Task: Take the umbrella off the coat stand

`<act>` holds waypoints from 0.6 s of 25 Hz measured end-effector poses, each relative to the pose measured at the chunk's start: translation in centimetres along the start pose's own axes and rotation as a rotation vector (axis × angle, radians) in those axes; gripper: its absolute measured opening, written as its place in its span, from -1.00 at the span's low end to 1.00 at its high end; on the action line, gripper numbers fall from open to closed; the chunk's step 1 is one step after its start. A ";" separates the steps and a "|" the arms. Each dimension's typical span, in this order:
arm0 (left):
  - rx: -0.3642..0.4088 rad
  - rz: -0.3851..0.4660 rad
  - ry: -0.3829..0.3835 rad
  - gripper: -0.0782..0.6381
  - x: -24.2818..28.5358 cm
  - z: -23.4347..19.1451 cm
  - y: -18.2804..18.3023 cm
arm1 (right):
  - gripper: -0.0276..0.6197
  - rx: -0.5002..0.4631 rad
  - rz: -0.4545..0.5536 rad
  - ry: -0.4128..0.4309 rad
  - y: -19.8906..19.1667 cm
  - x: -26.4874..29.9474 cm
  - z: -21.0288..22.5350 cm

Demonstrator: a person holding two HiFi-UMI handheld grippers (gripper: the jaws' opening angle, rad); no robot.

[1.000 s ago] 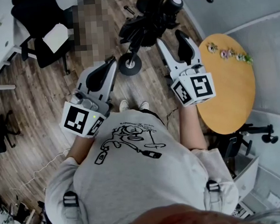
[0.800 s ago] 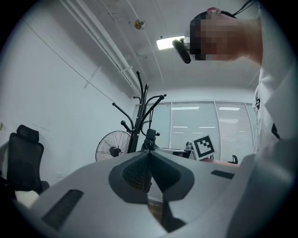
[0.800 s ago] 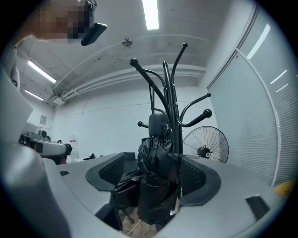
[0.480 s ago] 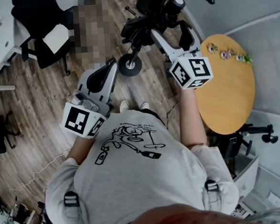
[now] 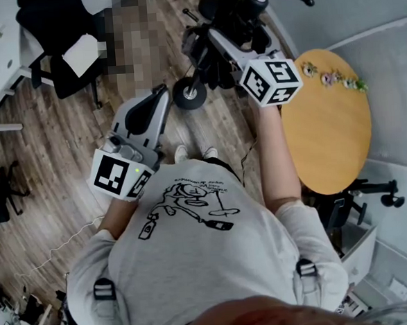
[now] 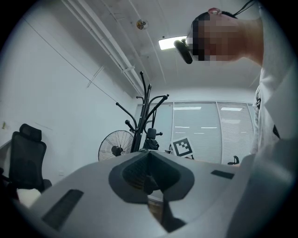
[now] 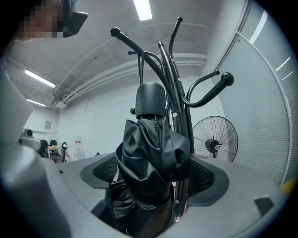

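Observation:
A folded black umbrella (image 7: 151, 162) hangs against the black coat stand (image 7: 174, 83), its round cap just below the curved hooks. My right gripper (image 7: 153, 175) is level with it and open. Its jaws have just been opening and stand wide on either side of the umbrella's cloth, with small gaps at both pads. In the head view the right gripper (image 5: 222, 44) reaches into the dark bundle of the umbrella (image 5: 214, 62) beside the coat stand's pole (image 5: 196, 72). My left gripper (image 5: 161, 93) is held back near my body, its jaws together and empty; the left gripper (image 6: 148, 169) faces the distant coat stand (image 6: 144, 116).
A round wooden table (image 5: 334, 135) with small flowers stands to the right of the stand. A black office chair (image 5: 62, 36) and a blurred person are at the upper left. A standing fan (image 7: 214, 139) is behind the coat stand. The floor is wood planks.
My right gripper has moved forward to the coat stand and its jaws have spread around the umbrella. The left gripper has stayed where it was.

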State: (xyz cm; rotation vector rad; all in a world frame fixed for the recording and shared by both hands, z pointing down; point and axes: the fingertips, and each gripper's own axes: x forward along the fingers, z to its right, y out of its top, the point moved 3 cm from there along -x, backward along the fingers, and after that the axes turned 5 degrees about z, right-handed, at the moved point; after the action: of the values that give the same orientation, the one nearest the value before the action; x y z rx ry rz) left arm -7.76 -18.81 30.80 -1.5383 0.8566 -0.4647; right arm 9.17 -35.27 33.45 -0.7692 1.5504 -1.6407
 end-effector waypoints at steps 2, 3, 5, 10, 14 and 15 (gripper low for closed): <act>0.000 0.000 0.003 -0.76 0.0 -0.2 0.0 | 0.44 -0.006 -0.008 0.003 -0.3 0.5 0.1; 0.000 0.000 0.004 -0.76 0.0 -0.4 0.1 | 0.33 -0.012 -0.012 0.001 -0.4 0.8 0.2; 0.000 0.001 0.006 -0.76 -0.1 -0.5 0.1 | 0.10 -0.021 -0.018 0.001 -0.5 0.9 0.3; 0.001 0.003 0.006 -0.76 -0.2 -0.3 0.1 | -0.11 -0.048 -0.008 -0.012 0.1 0.6 0.0; 0.004 0.008 0.006 -0.76 -0.3 -0.2 0.3 | -0.14 -0.040 -0.003 -0.018 0.3 0.3 0.0; 0.004 0.008 0.006 -0.76 -0.4 -0.1 0.3 | -0.14 -0.043 -0.001 -0.020 0.4 0.2 0.0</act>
State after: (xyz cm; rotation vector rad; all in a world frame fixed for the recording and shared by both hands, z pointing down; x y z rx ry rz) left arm -8.15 -18.62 30.61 -1.5301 0.8663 -0.4650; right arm 9.11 -35.42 33.01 -0.8063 1.5760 -1.6006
